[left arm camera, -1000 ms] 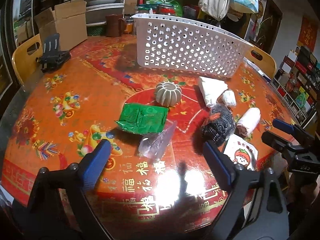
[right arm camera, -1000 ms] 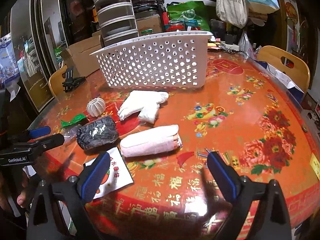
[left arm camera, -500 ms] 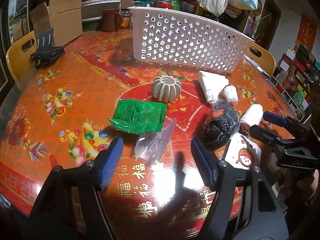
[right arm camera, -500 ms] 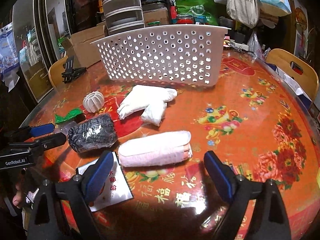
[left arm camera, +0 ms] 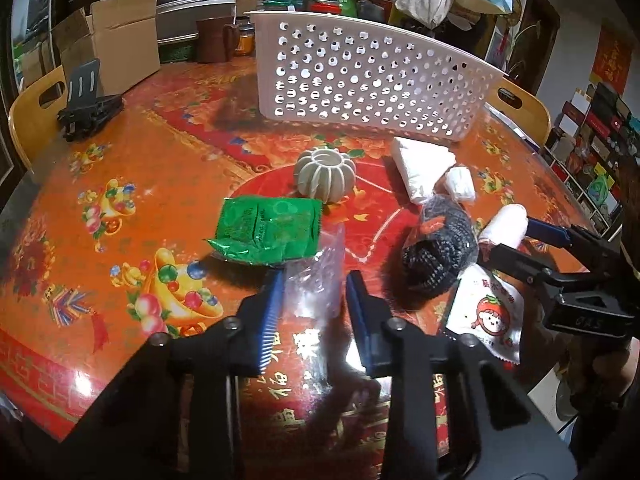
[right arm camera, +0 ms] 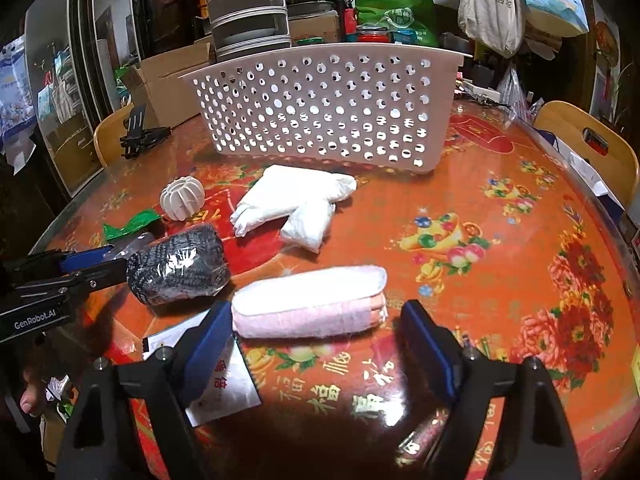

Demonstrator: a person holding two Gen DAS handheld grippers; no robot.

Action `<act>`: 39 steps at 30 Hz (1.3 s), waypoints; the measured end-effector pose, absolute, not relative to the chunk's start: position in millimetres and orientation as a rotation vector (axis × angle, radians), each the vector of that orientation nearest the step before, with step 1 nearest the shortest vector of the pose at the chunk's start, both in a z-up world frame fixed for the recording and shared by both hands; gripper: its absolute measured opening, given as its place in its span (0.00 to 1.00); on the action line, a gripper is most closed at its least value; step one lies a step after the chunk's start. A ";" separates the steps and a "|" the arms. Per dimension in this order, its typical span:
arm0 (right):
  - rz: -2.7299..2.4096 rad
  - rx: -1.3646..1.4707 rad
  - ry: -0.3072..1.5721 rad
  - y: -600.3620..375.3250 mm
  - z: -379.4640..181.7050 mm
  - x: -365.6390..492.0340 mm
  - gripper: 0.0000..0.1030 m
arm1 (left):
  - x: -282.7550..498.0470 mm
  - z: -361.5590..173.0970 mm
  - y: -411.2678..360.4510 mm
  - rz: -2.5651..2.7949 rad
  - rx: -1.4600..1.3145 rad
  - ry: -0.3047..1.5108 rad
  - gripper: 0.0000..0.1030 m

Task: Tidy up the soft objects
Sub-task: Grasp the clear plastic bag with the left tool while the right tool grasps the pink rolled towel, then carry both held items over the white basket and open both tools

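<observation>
2 grippers work low over the red tabletop [right arm camera: 500, 240]. The left gripper [left arm camera: 314, 294] is closing, fingers narrow, around a clear plastic bag [left arm camera: 318, 276] whose long axis runs away toward the white perforated basket [left arm camera: 372, 84]. The right gripper [right arm camera: 316, 334], fingers wide and closing, brackets a rolled pink towel [right arm camera: 310, 300] lying crosswise between them, untouched.
</observation>
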State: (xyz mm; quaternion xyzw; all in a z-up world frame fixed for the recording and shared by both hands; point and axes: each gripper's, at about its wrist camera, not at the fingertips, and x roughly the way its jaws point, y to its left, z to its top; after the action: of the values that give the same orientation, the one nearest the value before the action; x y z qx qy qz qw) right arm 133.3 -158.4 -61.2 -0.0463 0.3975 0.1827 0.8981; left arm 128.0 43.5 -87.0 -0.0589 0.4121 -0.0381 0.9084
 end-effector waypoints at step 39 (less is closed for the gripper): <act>0.359 -0.065 0.701 -177.2 -21.4 111.6 0.71 | 94.4 -42.9 31.1 -0.158 -0.093 0.699 0.26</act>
State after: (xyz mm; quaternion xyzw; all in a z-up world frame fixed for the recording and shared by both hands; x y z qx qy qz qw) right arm 111.6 -177.2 -21.4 -0.0316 0.3412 0.1751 0.9230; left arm 94.4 31.1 -42.9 -0.0456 0.3420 -0.0772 0.9354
